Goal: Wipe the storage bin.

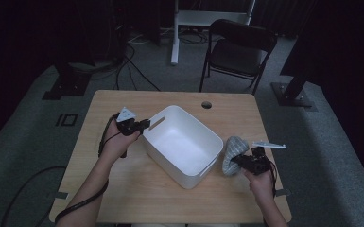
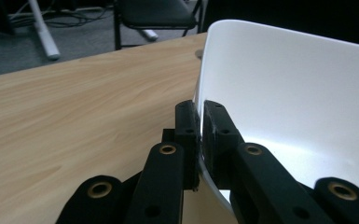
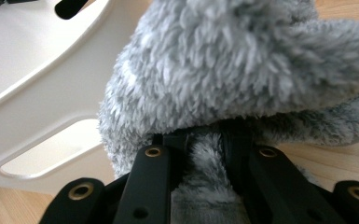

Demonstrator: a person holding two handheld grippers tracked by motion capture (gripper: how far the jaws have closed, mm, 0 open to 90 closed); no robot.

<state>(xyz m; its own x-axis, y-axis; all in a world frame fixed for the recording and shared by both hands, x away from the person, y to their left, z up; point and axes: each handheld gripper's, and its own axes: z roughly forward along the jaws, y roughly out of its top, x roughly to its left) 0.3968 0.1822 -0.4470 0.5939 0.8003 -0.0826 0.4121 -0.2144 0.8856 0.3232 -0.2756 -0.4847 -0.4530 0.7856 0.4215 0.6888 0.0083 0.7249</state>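
I am holding two things. The white plastic bin (image 1: pixel 182 144) is sitting on the middle of the wooden table, turned at an angle, open side up and with nothing inside; a slot handle is cut into its end wall, and my left gripper (image 2: pixel 199 126) is clamping its thin rim. The fluffy grey sock (image 1: pixel 231 153) is lying folded just beside the bin's right corner, pinched in my right gripper (image 3: pixel 204 140)

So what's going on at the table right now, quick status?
Left gripper shut on white bin wall. Right gripper shut on fluffy grey sock, beside the bin. Nothing in the way.
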